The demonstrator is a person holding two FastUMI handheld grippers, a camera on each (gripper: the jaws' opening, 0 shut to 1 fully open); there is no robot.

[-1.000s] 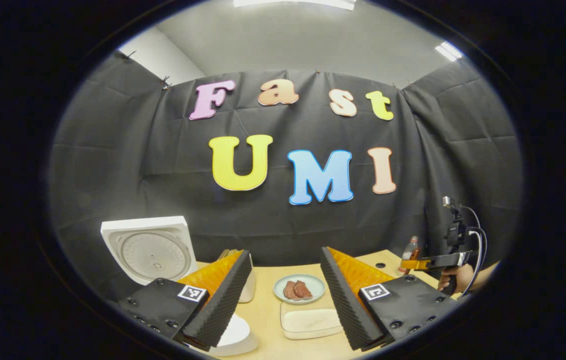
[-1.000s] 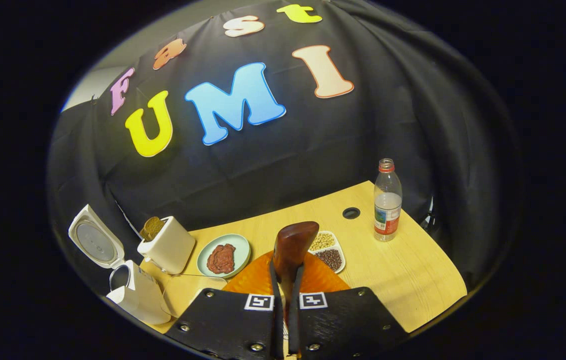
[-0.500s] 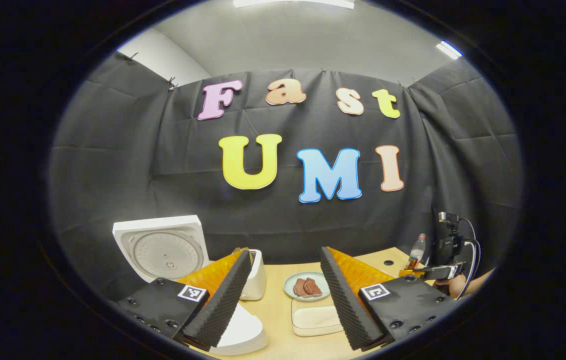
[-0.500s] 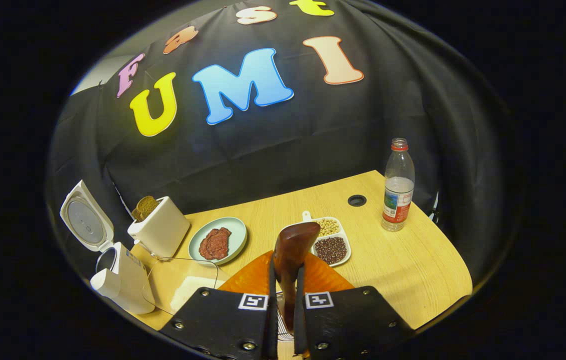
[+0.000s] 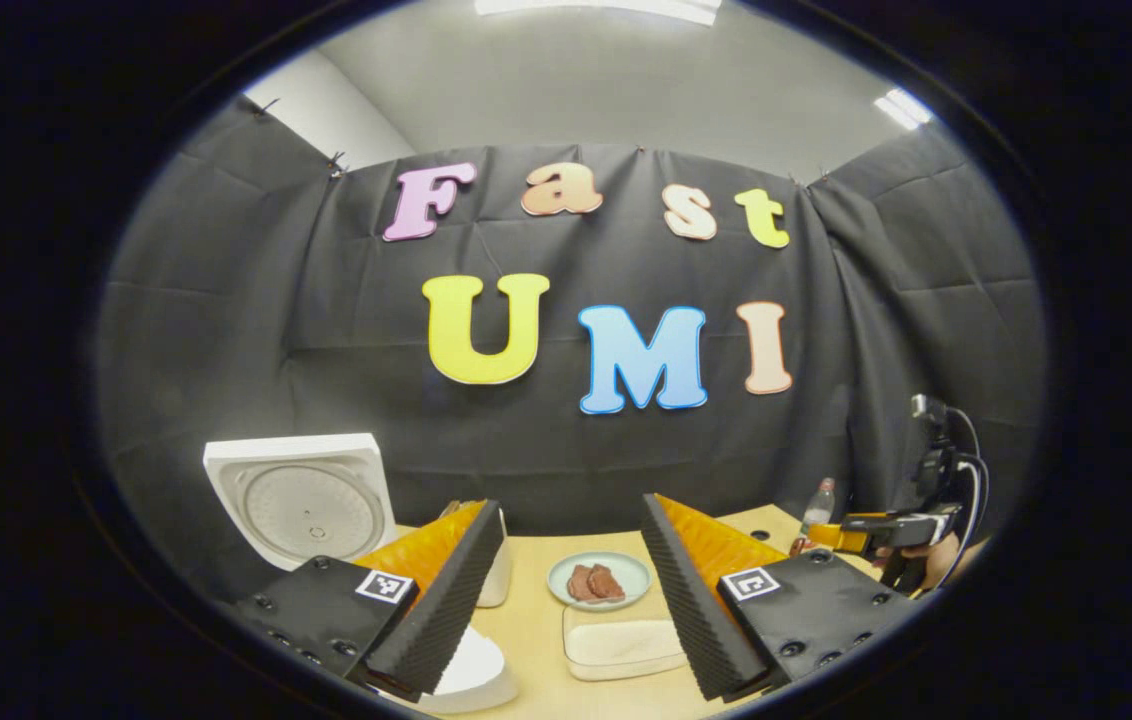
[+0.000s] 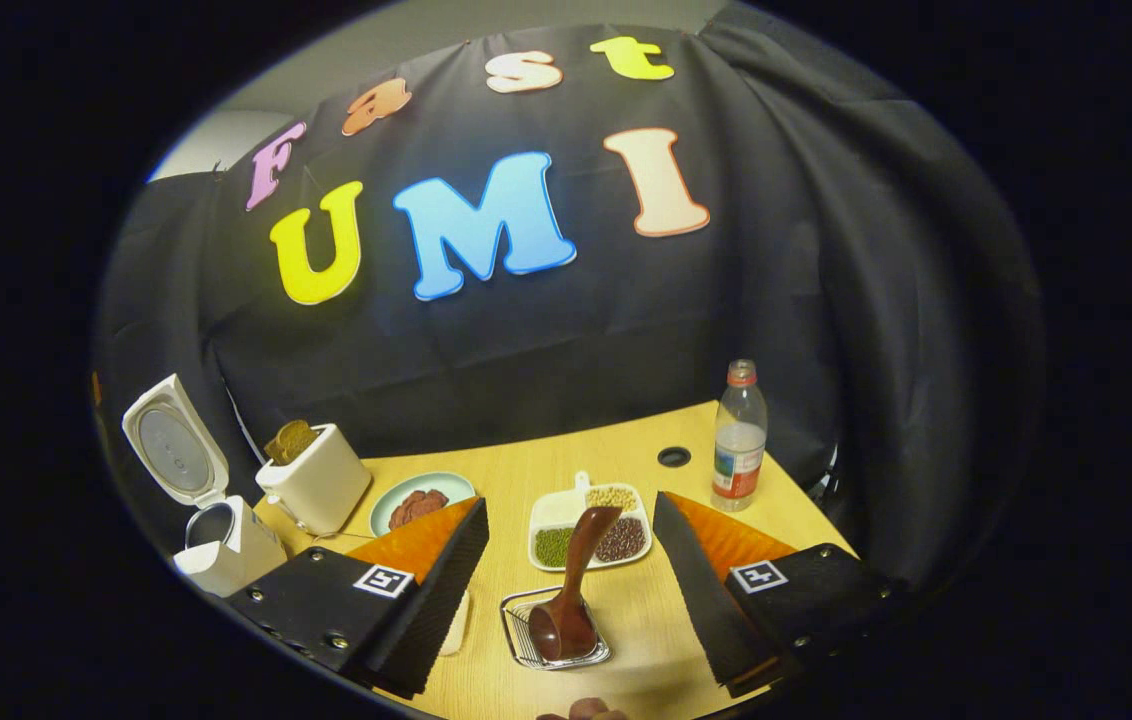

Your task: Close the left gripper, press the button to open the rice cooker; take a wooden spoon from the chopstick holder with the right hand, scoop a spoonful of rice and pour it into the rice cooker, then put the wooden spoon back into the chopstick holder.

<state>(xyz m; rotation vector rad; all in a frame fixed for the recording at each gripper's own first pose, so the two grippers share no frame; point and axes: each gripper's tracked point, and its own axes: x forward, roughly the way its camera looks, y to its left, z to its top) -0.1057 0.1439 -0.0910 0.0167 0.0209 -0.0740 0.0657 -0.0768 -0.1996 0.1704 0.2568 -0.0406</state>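
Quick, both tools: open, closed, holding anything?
Left tool: open, holding nothing.
Right tool: open, holding nothing; wooden spoon stands in the chopstick holder.

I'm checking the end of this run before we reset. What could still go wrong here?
The spoon leans out of the wire holder, handle tilted, so it might tip out. The right claw is open with a finger on each side of the handle, so pulling back crooked could knock it. The cooker stands open at the table edge, where a passing claw might bump its lid.
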